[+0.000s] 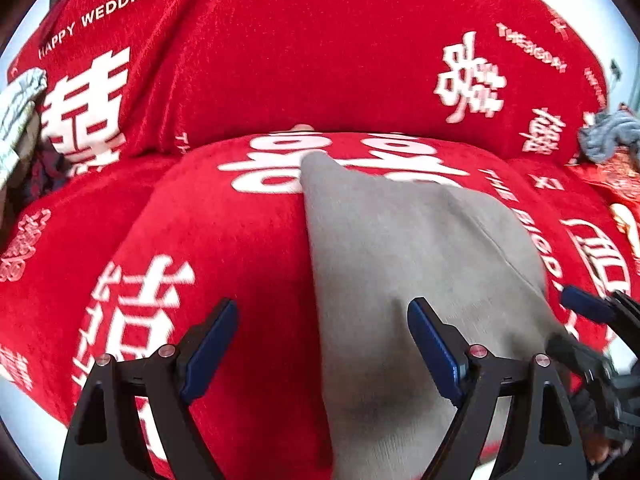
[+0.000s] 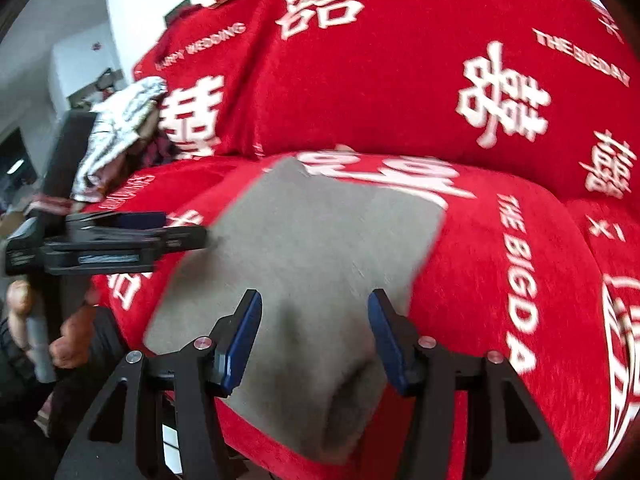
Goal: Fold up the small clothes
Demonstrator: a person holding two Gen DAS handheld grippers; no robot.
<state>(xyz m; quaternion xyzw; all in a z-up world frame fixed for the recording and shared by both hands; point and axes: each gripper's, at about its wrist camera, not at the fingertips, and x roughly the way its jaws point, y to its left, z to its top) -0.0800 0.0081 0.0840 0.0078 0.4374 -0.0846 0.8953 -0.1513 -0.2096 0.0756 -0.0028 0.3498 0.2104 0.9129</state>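
A small grey garment (image 1: pixel 408 280) lies flat on a red sofa seat cushion (image 1: pixel 224 248) printed with white characters; it also shows in the right wrist view (image 2: pixel 304 264). My left gripper (image 1: pixel 322 316) is open, its jaws straddling the garment's left edge near its front end. My right gripper (image 2: pixel 314 312) is open over the garment's near part, holding nothing. The right gripper's fingers (image 1: pixel 584 308) show at the garment's right edge in the left wrist view. The left gripper (image 2: pixel 120 236) shows side-on at the garment's left in the right wrist view.
The red sofa backrest (image 1: pixel 320 60) rises behind the seat. A pale patterned cloth pile (image 2: pixel 120 128) lies at the sofa's left end. A grey-blue crumpled cloth (image 1: pixel 608 136) lies at the right end. A hand (image 2: pixel 64 340) grips the left gripper's handle.
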